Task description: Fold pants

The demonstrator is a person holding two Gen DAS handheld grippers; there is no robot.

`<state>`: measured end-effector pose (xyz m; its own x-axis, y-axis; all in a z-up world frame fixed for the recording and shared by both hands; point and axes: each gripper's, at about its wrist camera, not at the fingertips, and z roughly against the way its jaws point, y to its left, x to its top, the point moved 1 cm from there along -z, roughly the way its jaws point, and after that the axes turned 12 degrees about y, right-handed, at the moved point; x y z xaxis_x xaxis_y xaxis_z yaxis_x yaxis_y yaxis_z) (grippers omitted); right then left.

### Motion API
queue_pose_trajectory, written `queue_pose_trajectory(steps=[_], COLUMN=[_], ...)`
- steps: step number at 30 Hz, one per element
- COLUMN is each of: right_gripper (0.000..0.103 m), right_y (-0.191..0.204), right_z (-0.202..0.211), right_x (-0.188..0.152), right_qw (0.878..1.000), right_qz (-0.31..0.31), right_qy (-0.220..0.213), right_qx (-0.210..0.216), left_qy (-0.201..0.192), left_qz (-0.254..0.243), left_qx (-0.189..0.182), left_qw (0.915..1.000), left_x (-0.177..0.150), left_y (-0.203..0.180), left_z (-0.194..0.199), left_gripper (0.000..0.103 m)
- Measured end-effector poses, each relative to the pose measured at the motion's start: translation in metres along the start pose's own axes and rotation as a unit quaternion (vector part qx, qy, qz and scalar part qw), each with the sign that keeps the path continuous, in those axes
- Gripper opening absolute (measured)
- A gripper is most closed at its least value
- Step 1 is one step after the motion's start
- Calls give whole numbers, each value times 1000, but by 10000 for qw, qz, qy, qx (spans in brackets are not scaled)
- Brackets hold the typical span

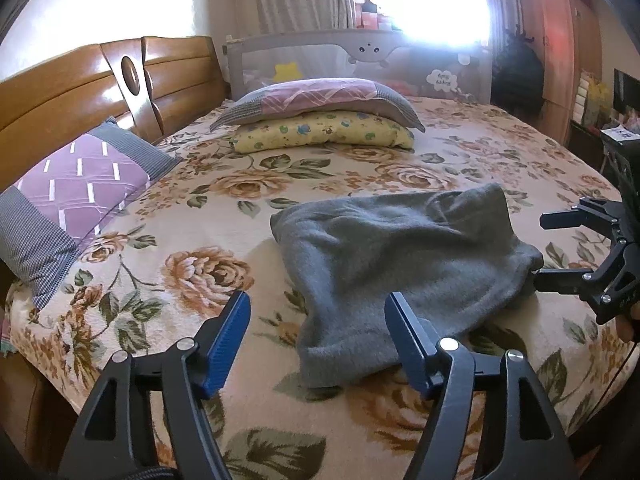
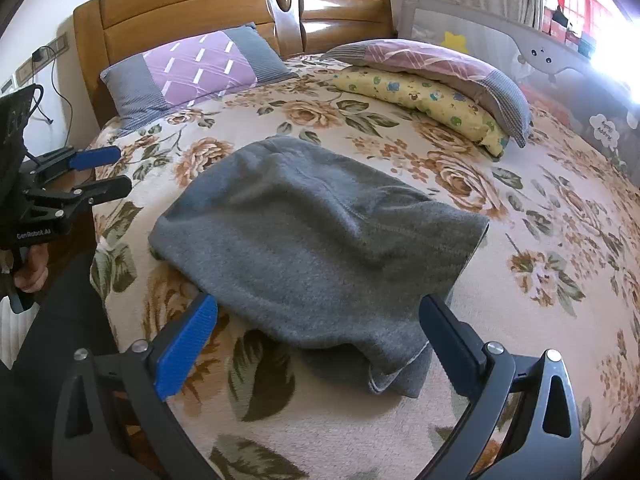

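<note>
Left gripper (image 1: 318,340): jaws spread wide, nothing between the blue pads. Its right finger (image 1: 404,344) stands over the near edge of the pants; its left finger (image 1: 228,340) stands over bare bedspread, clear of the cloth.

Right gripper (image 2: 318,340): jaws also spread wide, gripping nothing. The near fold of the pants lies in the gap between the fingers without either pad pressing on it. In the left wrist view this gripper shows at the right edge, one finger tip at the right corner of the cloth; contact there cannot be told.

Pants (image 2: 312,240): grey fleece, folded into a compact, rumpled bundle, lying on the bed in front of both grippers and between them, a hemmed edge turned toward the right gripper.

Bedspread (image 2: 540,264): cream with brown roses and green leaves, covering the bed under the pants.

Pillows: one purple and grey pillow (image 1: 80,196) against the wooden headboard (image 2: 224,4); one pink and grey pillow (image 1: 320,100) stacked on a yellow printed cushion (image 1: 324,132), well beyond the pants.

Bed rail (image 1: 360,56): grey mesh, along the far side.
</note>
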<state>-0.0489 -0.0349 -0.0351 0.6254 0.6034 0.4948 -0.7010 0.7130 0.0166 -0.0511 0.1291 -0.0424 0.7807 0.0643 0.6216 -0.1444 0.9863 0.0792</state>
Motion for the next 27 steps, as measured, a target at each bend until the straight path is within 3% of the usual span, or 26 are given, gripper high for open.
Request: queue_pose_trajectory(steps=[6,27], right_gripper=[101,101], right_y=[2,4], right_z=[-3,-6], right_x=[0,0], right_qw=[10000,10000], right_qz=[36,0], right_qy=[61,77], right_qx=[-11,23], left_qy=[124,283], left_qz=[11,56], left_qx=[-15,-56], left_qw=[9999,9996], left_x=[-2,-3], left_y=[0,-2], left_z=[-4,-10], left_gripper=[78,81])
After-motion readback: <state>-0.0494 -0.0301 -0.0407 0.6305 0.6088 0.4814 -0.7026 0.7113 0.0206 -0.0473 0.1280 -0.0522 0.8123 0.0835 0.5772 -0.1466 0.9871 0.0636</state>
